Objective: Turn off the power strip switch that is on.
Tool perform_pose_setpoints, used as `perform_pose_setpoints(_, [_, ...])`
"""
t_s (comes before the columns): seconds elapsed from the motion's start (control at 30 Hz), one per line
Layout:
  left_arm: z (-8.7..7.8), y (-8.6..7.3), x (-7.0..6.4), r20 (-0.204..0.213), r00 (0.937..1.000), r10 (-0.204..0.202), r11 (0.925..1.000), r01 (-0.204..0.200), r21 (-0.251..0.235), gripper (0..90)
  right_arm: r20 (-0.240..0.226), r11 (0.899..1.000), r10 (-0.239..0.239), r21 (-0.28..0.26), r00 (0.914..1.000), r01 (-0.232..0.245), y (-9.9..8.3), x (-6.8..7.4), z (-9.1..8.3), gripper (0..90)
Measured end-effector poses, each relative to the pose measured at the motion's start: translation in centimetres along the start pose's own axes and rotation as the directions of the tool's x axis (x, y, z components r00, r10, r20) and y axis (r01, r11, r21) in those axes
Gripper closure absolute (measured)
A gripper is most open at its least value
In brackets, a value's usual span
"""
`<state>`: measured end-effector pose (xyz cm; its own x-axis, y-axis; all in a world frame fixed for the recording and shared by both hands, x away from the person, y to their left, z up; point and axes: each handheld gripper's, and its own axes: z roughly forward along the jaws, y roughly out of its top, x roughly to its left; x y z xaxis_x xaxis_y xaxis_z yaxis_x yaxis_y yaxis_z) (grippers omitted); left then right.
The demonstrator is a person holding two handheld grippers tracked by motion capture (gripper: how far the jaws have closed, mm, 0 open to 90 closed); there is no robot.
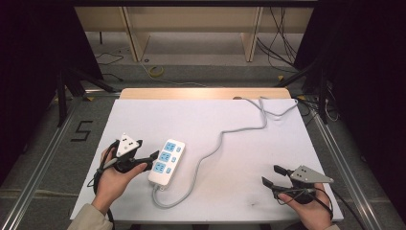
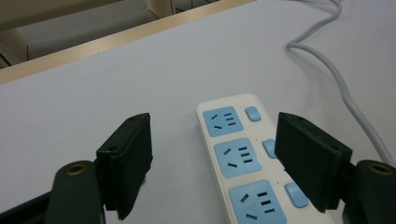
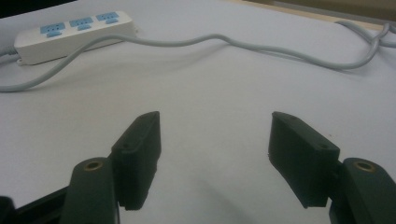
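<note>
Left gripper hovers with jaws spread wide and empty, its tips just beside the near end of the white plastic power strip with three blue sockets, which lies flat on the white tabletop. This looks like the approach; next, closing squarely over the strip's body. Its grey cable snakes away; the right gripper, equally open and empty, waits well apart

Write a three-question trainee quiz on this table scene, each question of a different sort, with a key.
1. True or false: the left gripper is shut on the white power strip with blue sockets.
2. How many blue sockets does the strip carry?
3. The right gripper is: A) open above the bare white tabletop, B) gripping the grey cable, C) on the strip.

Key: 1 false, its jaws stand open beside the strip; 2 three; 3 A.
</note>
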<state>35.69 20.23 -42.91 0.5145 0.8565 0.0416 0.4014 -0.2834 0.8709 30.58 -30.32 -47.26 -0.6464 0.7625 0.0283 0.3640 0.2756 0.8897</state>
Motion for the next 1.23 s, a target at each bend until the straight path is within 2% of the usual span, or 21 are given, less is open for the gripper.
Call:
perform_pose_setpoints(0.13, [-0.2, -0.6, 0.0, 0.007, 0.9998, 0.019, 0.9998, -0.019, -0.008, 25.2, -0.002, 1.000, -0.003, -0.002, 1.0000, 0.003, 0.0, 0.1, 0.0, 34.9])
perform_pose_setpoints(0.2, [-0.3, -0.9, 0.0, 0.000, 0.9993, 0.037, 0.9993, -0.037, 0.010, 24.3, -0.003, 1.000, -0.006, -0.003, 1.0000, 0.006, 0.0, 0.1, 0.0, 34.9])
perform_pose_setpoints(0.53, [-0.8, -2.4, 0.3, 0.021, 0.9978, 0.063, 0.9979, -0.064, 0.007, 20.4, -0.009, 1.000, -0.016, 0.001, 0.9998, 0.016, 0.0, 0.1, 0.1, 34.5])
perform_pose_setpoints(0.8, [-1.6, -3.6, 0.5, 0.016, 0.9987, 0.049, 0.9986, -0.049, -0.023, 18.7, -0.012, 1.000, -0.024, 0.005, 0.9996, 0.024, 0.0, 0.2, 0.1, 34.6])
perform_pose_setpoints(1.0, [-1.9, -3.9, -0.1, 0.005, 0.9984, 0.056, 0.9980, -0.056, -0.029, 18.2, -0.011, 1.000, -0.022, 0.004, 0.9997, 0.022, 0.0, 0.1, 0.1, 34.5])
perform_pose_setpoints(1.23, [-1.5, -4.1, 0.0, 0.005, 0.9989, 0.046, 0.9988, -0.046, -0.019, 18.3, -0.012, 1.000, -0.022, 0.006, 0.9997, 0.022, 0.0, 0.1, 0.1, 34.5])
